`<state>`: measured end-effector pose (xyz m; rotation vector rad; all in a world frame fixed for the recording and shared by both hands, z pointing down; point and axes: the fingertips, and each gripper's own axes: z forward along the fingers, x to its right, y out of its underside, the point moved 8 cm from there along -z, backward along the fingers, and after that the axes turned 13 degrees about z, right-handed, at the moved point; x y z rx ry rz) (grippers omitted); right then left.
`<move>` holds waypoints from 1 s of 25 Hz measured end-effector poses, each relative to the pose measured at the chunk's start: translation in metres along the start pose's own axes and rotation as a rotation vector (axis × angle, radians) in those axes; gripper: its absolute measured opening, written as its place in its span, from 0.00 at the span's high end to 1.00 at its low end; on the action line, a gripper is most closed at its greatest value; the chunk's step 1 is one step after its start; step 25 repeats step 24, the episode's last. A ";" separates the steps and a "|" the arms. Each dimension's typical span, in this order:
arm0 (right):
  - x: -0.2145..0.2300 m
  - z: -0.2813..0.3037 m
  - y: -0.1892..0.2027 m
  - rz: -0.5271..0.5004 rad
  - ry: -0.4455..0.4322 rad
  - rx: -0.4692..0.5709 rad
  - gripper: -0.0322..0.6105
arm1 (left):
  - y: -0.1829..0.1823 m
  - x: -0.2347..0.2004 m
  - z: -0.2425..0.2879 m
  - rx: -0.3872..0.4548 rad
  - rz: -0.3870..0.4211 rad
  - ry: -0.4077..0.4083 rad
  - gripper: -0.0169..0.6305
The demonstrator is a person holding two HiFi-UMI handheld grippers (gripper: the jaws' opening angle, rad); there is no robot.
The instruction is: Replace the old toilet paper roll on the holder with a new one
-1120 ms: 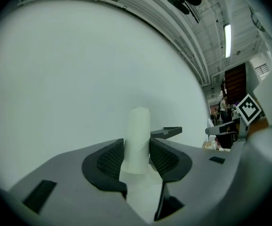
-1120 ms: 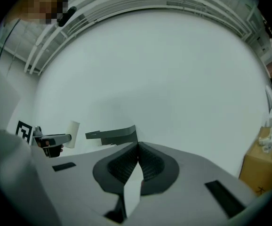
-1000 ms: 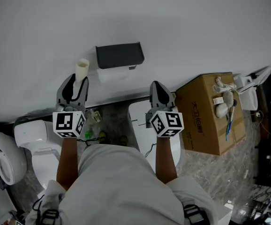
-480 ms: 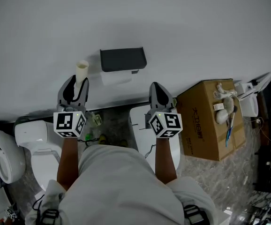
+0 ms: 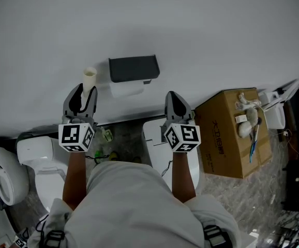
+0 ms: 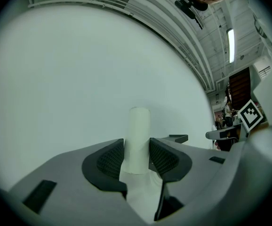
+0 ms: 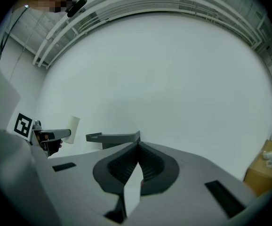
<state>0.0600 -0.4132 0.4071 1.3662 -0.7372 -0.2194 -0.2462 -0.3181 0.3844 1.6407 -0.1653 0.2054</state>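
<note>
Right now the left gripper (image 6: 137,149) is pinching a bare cardboard tube (image 6: 139,134) between its two ribbed pads, with the tube standing upright and sticking well above the jaw tips. The right gripper (image 7: 137,150) is carrying nothing, its jaws pressing flat together along their full length. Both grippers are pointing level at a plain white wall (image 5: 201,30), side by side but apart. On that wall the dark grey holder (image 5: 134,67) is hanging between the two grippers in the head view, and a white roll (image 5: 126,89) is showing just beneath its cover. The tube is sitting just to the left of the holder, not touching it. Off to the right a brown cardboard box (image 5: 227,133) is resting on the floor against the wall, with some small items lying on its top.
</note>
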 end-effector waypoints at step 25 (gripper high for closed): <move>-0.009 -0.004 -0.002 -0.013 -0.012 0.006 0.95 | -0.004 -0.008 -0.011 0.015 -0.002 -0.009 0.68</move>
